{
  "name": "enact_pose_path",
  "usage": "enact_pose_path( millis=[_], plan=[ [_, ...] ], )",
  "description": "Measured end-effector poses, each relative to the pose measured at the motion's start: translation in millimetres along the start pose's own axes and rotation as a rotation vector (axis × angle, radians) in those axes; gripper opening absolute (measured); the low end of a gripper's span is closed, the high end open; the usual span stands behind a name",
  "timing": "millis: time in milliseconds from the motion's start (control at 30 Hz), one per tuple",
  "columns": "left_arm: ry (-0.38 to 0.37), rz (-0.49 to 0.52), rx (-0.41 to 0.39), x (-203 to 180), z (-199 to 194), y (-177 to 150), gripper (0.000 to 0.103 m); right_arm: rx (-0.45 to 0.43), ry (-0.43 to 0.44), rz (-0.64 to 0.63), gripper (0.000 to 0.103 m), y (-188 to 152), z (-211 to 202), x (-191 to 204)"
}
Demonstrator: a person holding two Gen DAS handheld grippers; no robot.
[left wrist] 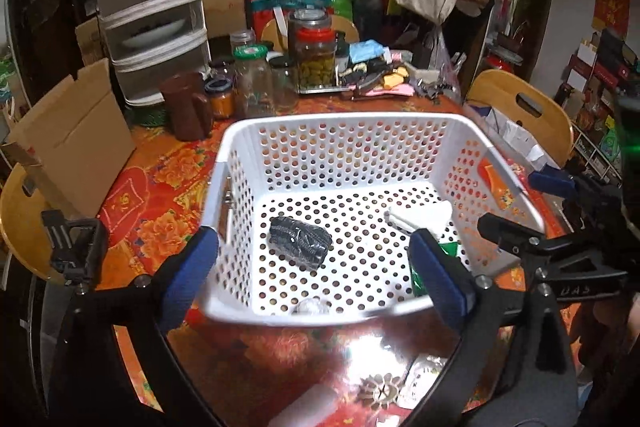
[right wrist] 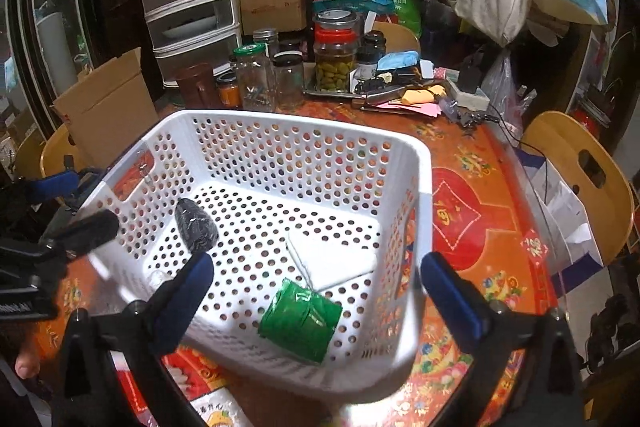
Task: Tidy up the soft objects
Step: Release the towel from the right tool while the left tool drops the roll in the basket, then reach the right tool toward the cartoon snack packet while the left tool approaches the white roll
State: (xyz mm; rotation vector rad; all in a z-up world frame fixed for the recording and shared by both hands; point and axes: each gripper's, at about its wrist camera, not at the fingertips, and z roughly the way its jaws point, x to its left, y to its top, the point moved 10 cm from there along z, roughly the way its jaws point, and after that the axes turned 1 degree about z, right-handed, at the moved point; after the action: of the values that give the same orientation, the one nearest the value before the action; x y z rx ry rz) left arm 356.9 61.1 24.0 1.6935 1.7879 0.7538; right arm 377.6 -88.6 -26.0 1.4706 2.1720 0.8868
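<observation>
The white basket [left wrist: 344,131] holds a black roll [left wrist: 300,242] at nine o'clock, a green roll [right wrist: 300,319] at five; left gripper [left wrist: 316,277] and right gripper [right wrist: 320,301] both gape open, empty.

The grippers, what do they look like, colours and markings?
Both match: the left gripper and right gripper have black angular frames with silver bolts and blue textured pads on the jaws. The right one's body shows faint white lettering, unreadable.
</observation>
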Motion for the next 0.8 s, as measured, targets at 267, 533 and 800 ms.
enact_pose_path(
  millis=[267, 533, 800],
  plan=[
    [0.036, 0.009, -0.095, 14.1, -79.5, -34.9, 0.102, -0.089, 0.021, -0.003, 0.103, -28.1, -47.0, 3.4],
    [0.003, -0.053, -0.119, 31.4, -117.6, -98.0, 0.103, -0.155, 0.011, 0.023, 0.103, -80.7, -84.8, 1.2],
    [0.012, -0.080, 0.031, 37.5, -55.2, -176.2, 0.103, -0.093, 0.066, 0.017, 0.103, -149.8, -56.3, 29.2]
  ],
)
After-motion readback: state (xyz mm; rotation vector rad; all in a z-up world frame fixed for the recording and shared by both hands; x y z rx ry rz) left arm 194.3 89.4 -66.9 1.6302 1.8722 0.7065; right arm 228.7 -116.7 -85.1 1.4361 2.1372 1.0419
